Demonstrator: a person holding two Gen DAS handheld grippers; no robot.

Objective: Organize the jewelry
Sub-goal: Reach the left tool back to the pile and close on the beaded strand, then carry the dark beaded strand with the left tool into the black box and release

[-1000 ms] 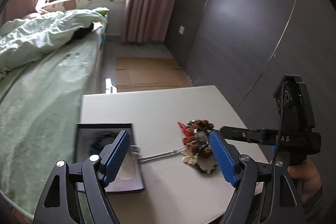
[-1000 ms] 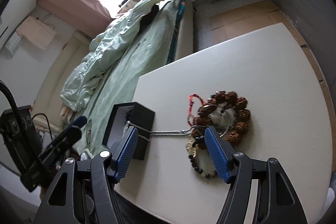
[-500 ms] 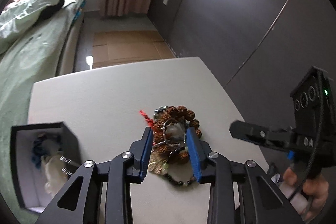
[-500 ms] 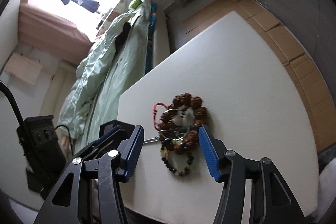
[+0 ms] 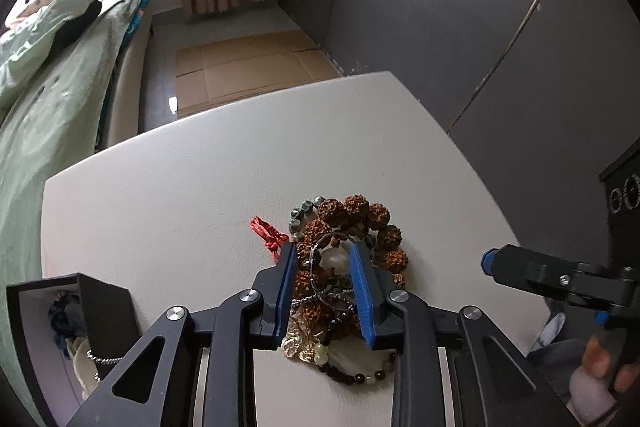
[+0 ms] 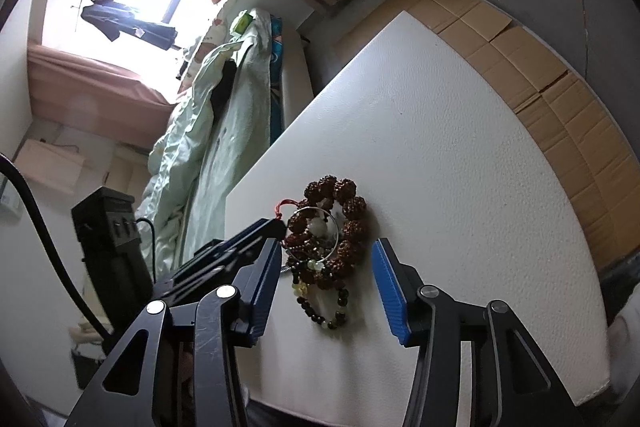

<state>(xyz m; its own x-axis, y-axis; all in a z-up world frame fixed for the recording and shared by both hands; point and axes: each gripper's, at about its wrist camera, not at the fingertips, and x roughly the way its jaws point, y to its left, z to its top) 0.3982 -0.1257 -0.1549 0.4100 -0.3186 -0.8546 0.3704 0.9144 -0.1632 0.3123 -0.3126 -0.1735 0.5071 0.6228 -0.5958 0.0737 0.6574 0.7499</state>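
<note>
Left tool (image 5: 325,289) narrowed over jewelry pile (image 5: 344,267) near the desk (image 5: 200,187) front edge — pads flanking the beads, grip unconfirmed. Right tool (image 6: 326,281) wide open, empty. Open black box (image 5: 60,327) at front-left corner — chain draped inside.

- We see a matt white table top (image 5: 208,187) with a fine leathery grain.
- The knobbly brown seed-bead bracelet (image 5: 360,215) looks rough and dull, beside a thin shiny metal bangle (image 6: 326,235) and a glossy dark bead string (image 5: 356,377).
- The red cord knot (image 5: 266,233) is braided thread.
- We see ribbed blue rubbery pads (image 5: 286,291) on the left gripper (image 5: 324,291), on matt black plastic arms with bright metal screws.
- The black jewellery box (image 5: 104,307) is matt, lined pale.
- Flat brown cardboard sheets (image 5: 248,67) look papery.
</note>
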